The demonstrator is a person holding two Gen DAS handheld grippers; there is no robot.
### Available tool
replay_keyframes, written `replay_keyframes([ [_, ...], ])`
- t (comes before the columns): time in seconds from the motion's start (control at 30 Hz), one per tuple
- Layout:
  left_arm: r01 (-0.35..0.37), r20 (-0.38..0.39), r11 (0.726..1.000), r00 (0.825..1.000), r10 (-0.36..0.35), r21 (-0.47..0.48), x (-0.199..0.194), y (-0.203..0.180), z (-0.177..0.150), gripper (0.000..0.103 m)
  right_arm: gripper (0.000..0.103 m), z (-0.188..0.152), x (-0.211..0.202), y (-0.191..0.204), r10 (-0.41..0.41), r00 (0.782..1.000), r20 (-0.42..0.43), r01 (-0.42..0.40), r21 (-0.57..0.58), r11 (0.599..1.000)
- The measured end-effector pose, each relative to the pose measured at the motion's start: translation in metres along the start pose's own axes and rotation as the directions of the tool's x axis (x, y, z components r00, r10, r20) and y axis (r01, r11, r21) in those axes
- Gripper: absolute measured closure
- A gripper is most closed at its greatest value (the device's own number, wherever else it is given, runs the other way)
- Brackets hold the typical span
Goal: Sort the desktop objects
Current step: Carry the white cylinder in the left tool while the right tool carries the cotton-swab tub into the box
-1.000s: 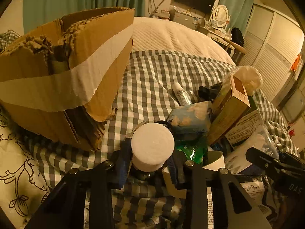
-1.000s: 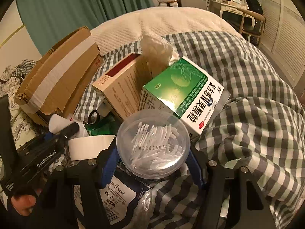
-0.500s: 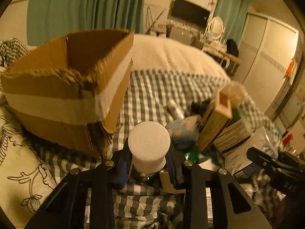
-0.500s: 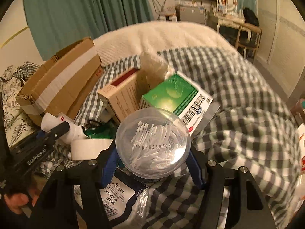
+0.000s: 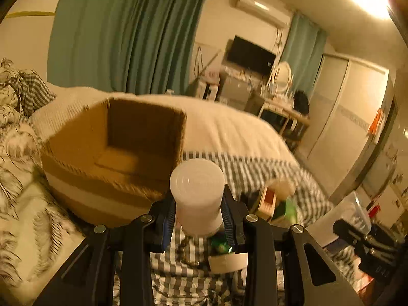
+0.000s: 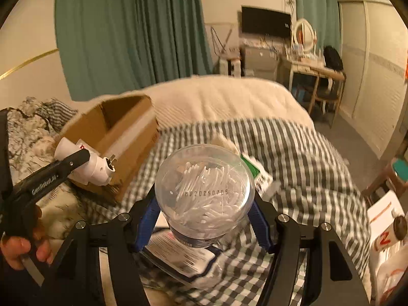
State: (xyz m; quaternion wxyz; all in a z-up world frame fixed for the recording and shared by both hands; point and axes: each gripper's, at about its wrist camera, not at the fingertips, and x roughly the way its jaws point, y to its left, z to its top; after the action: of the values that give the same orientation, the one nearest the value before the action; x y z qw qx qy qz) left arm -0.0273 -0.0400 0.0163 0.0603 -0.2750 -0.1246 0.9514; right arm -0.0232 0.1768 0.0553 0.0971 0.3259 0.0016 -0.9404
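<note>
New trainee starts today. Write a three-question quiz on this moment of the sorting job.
1. True or false: the left gripper is empty.
2. What fills the clear round tub clamped in the right gripper?
A. coins
B. cotton swabs
C. pills
3. Fill in: the cardboard box on the bed stands open at its ____.

Key:
1. False; it grips a white capped bottle.
2. B
3. top

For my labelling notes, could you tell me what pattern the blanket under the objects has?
A grey-and-white check blanket, clearest in the right wrist view.
</note>
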Motion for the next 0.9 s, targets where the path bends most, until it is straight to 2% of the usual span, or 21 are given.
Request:
replay_keyframes([
  [0.13, -0.036, 0.067, 0.999, 0.997, 0.035, 0.012, -0.016, 0.01, 0.028, 0.07, 0.039, 0.017, -0.017, 0.02, 0.016, 0.999, 0.047, -0.015, -0.037, 0.999],
  [0.33, -0.055, 0.131, 0.998, 0.99, 0.055, -0.004, -0.023, 0.04, 0.072, 0.07, 0.039, 0.051, -0.026, 0.058, 0.1, 0.989, 0.105, -0.09, -0.093, 0.992],
  [0.4, -0.066, 0.156, 0.997, 0.985, 0.071, -0.036, -0.019, 0.052, 0.091, 0.07, 0.039, 0.067, -0.021, 0.074, 0.125, 0.984, 0.124, -0.11, -0.12, 0.987],
  [0.53, -0.045, 0.212, 0.993, 0.975, 0.067, -0.108, -0.009, 0.079, 0.119, 0.07, 0.04, 0.099, -0.001, 0.105, 0.183, 0.971, 0.152, -0.159, -0.159, 0.974],
  [0.63, -0.077, 0.233, 0.992, 0.967, 0.099, -0.101, 0.005, 0.098, 0.115, 0.07, 0.04, 0.116, 0.023, 0.133, 0.217, 0.964, 0.154, -0.185, -0.198, 0.963],
  [0.73, -0.1, 0.216, 0.986, 0.968, 0.129, -0.136, 0.028, 0.131, 0.098, 0.069, 0.04, 0.121, 0.055, 0.161, 0.26, 0.958, 0.125, -0.229, -0.216, 0.949],
  [0.9, -0.172, 0.082, 0.968, 0.978, 0.19, -0.185, 0.066, 0.18, 0.085, 0.07, 0.04, 0.111, 0.113, 0.2, 0.288, 0.957, 0.041, -0.269, -0.25, 0.93],
])
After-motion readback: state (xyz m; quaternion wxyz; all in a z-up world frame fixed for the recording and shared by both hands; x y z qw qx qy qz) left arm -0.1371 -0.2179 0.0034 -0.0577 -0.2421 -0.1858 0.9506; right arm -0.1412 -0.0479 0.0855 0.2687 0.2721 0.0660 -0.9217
